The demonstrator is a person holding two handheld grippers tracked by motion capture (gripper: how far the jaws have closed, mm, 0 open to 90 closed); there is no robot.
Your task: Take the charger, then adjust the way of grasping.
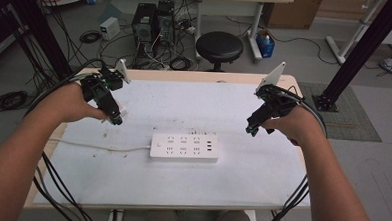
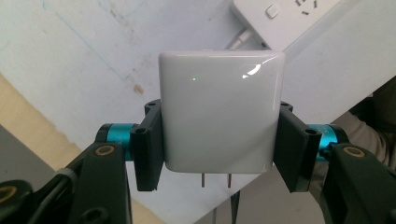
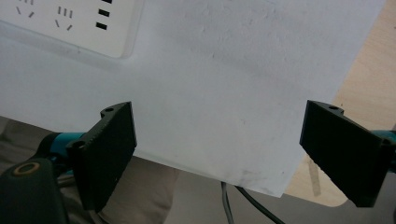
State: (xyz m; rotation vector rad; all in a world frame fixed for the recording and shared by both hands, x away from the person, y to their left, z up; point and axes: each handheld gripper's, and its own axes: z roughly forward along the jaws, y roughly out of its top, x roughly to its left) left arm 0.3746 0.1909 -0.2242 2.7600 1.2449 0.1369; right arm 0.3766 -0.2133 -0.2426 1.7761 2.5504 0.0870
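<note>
While my left tongs (image 2: 218,144) clamp the white plug adapter (image 2: 219,112) by its sides, prongs toward me, my right tongs (image 3: 219,154) hang wide apart, holding nothing, over the white worktop (image 1: 261,173). Between both tongs lies the power strip (image 1: 184,147).

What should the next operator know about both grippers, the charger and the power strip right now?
Left gripper: shut on the glossy white square plug-in charger, held clear above the table, its two metal prongs free.
Right gripper: open, holding nothing, over the right side of the white sheet.
White rectangular multi-socket power strip: flat mid-table, cord running left, nothing plugged into it.
Done: charger picked up.
Left, probably: seat the charger in a socket; the right gripper could steady the strip.
</note>
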